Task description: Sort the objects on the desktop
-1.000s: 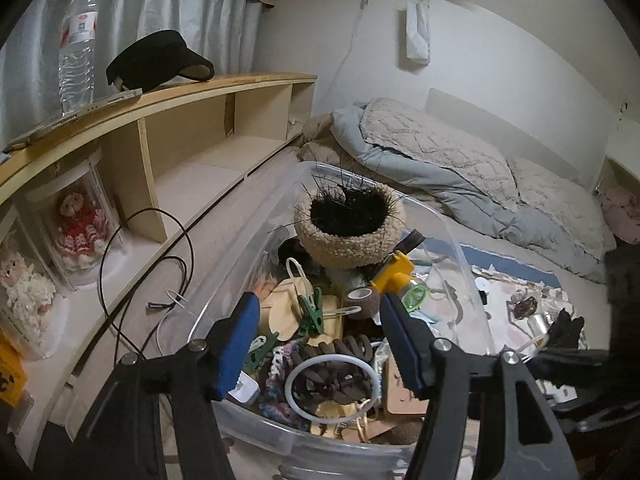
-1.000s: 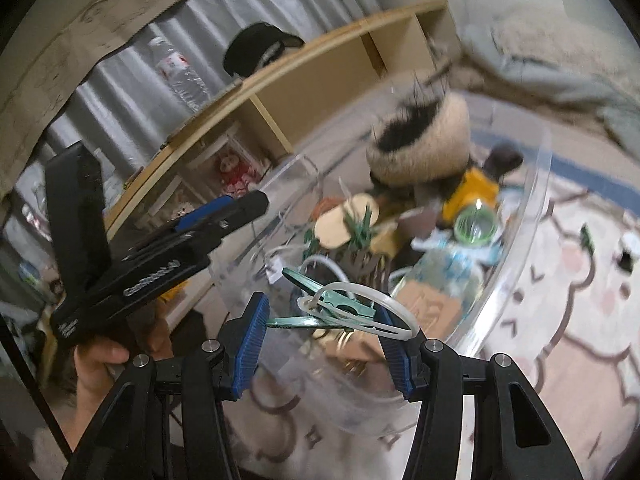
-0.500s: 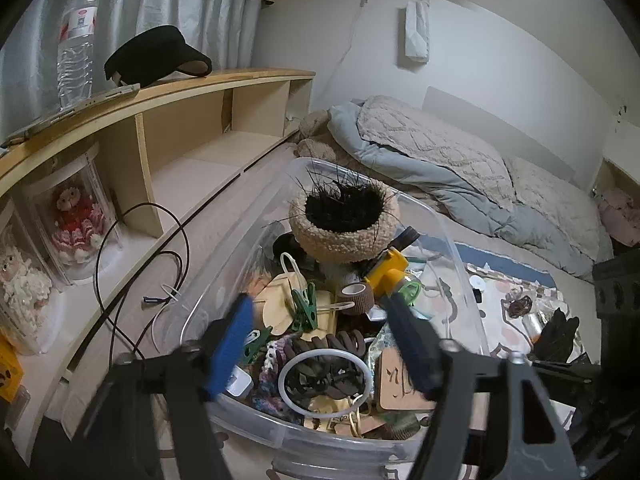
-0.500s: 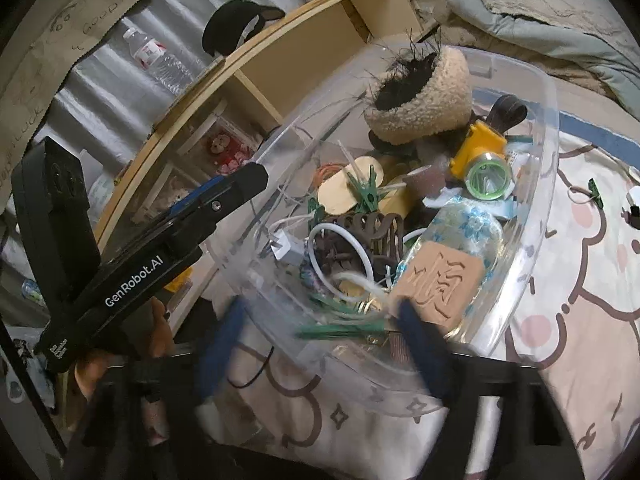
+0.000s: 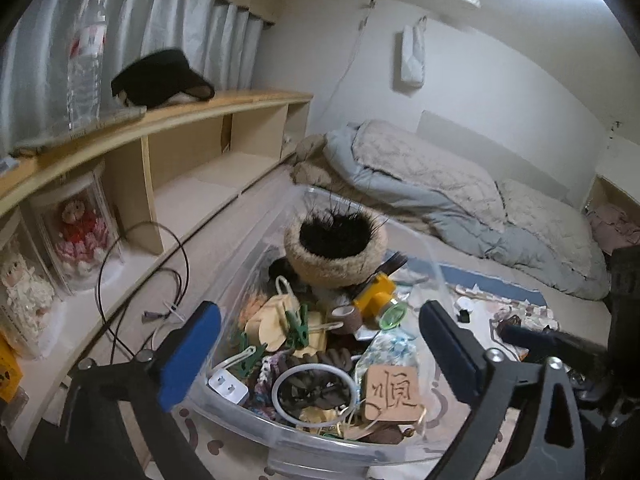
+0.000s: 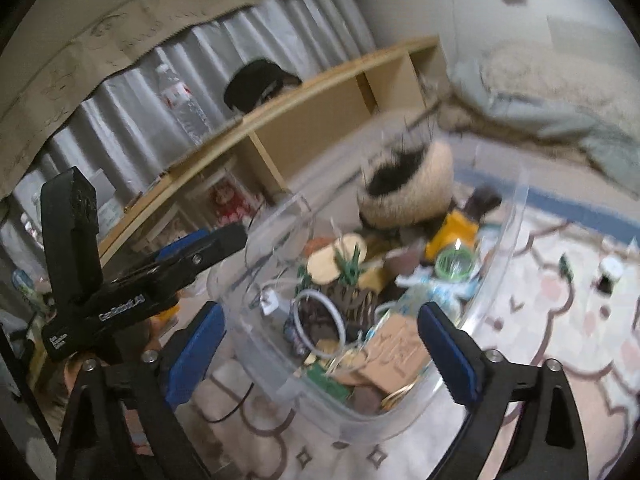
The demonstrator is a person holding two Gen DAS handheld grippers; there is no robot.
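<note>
A clear plastic bin [image 5: 256, 432] [image 6: 400, 412] on the floor holds several small items: a woolly hat [image 5: 336, 248] [image 6: 404, 192], a white ring [image 5: 314, 392] [image 6: 318, 318], green clips [image 5: 298, 326], a yellow tool [image 5: 376, 292] and a wooden tile [image 5: 394, 396]. My left gripper [image 5: 320, 356] is open and empty above the bin's near end. My right gripper [image 6: 320, 356] is open and empty above the bin's near rim. The left gripper also shows in the right wrist view [image 6: 188, 256], at the left.
A wooden shelf [image 5: 168, 152] with a water bottle [image 5: 86, 56] and black visor [image 5: 160, 78] runs along the left. Black cables [image 5: 160, 280] lie beside the bin. Bedding [image 5: 440, 184] lies behind. A patterned mat [image 6: 560, 320] carries small items on the right.
My right gripper held a white ring and green clip one second ago; it has opened and is empty, drawn back. The left gripper has backed away slightly.
</note>
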